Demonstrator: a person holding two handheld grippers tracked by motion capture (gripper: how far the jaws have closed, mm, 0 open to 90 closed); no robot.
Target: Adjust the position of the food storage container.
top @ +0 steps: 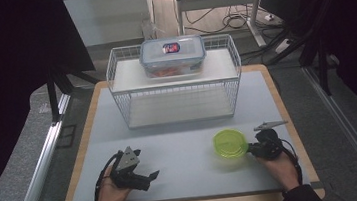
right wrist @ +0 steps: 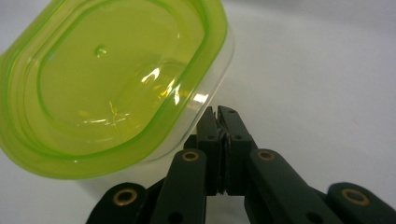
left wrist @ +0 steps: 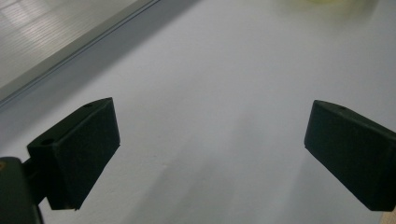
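Note:
A small clear container with a yellow-green lid (top: 230, 144) (right wrist: 107, 84) sits on the grey mat at the front right. My right gripper (top: 250, 148) (right wrist: 219, 114) is just to its right. The jaws are pressed together, and their tips lie against the container's clear wall under the lid's rim. I see nothing between them. At the front left, my left gripper (top: 147, 176) (left wrist: 210, 149) rests low over the bare mat, jaws wide apart with nothing between them.
A white wire rack (top: 175, 88) stands at the back middle of the mat (top: 181, 145). On its top shelf is a clear box with a blue-edged lid (top: 173, 56). The table's wooden edge (top: 289, 119) borders the mat, with floor and metal rails beyond.

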